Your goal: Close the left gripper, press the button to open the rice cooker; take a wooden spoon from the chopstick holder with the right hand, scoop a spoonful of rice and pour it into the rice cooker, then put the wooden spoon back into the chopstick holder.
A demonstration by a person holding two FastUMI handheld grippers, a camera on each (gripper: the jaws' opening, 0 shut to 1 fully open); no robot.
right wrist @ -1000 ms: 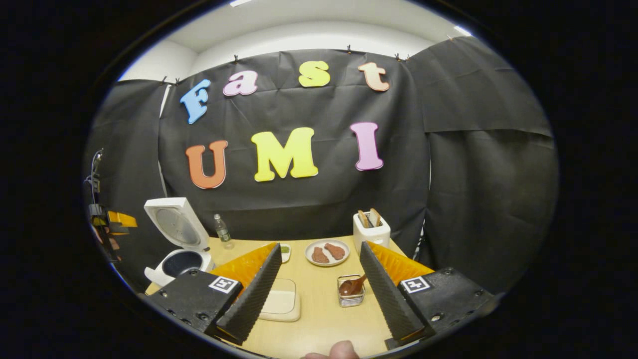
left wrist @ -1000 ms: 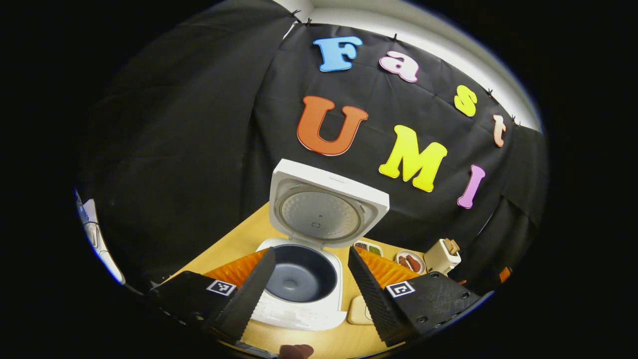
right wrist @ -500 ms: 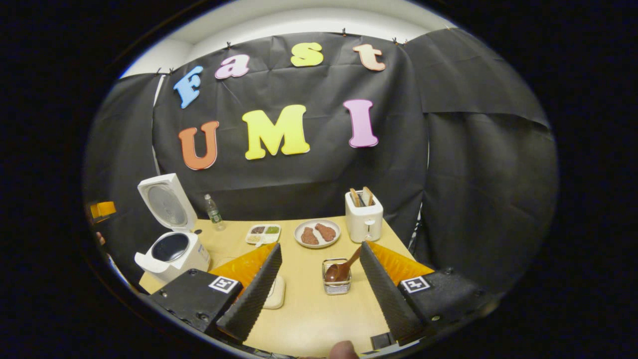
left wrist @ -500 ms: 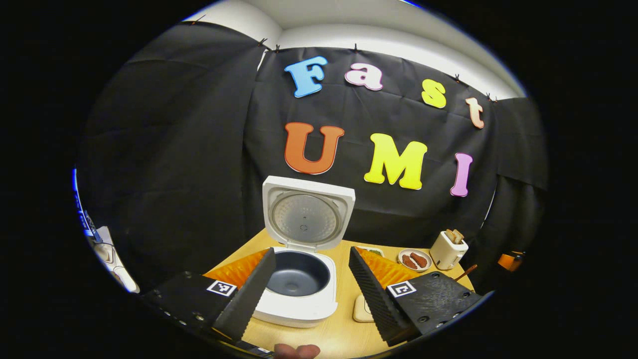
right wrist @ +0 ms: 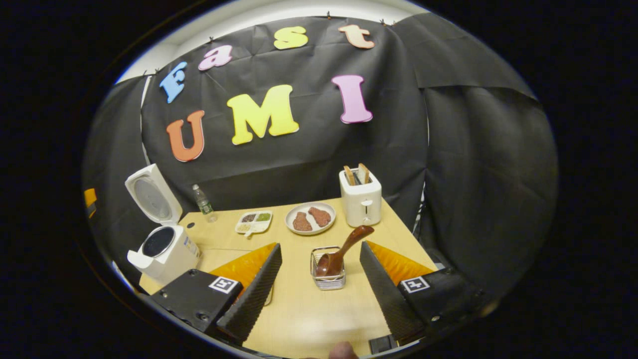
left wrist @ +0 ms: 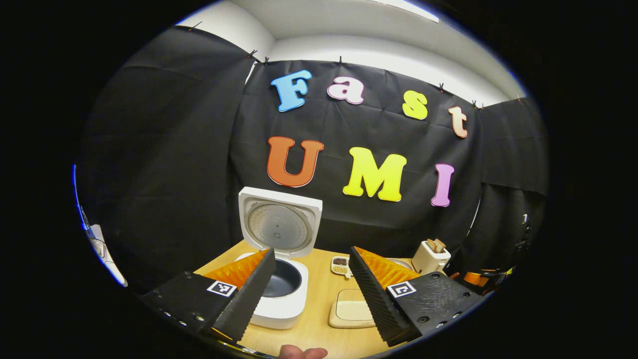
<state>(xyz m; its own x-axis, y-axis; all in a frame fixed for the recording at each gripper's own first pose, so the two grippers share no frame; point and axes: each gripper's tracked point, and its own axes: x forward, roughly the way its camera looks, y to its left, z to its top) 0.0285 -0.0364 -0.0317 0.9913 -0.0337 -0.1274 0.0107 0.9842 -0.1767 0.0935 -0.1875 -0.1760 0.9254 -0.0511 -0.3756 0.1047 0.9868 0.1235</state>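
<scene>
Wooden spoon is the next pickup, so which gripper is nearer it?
Right. The right gripper frames the wooden spoon just ahead; the left gripper faces the rice cooker.

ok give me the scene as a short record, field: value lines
cooker: rice cooker at table's left, lid up, pot dark inside
spoon: wooden spoon leaning in the holder, bowl end down
right gripper: open, holder between its fingers farther ahead, not touching
left gripper: open, facing the cooker, holding nothing
rice: divided tray beside a plate
toaster: at the back
</scene>
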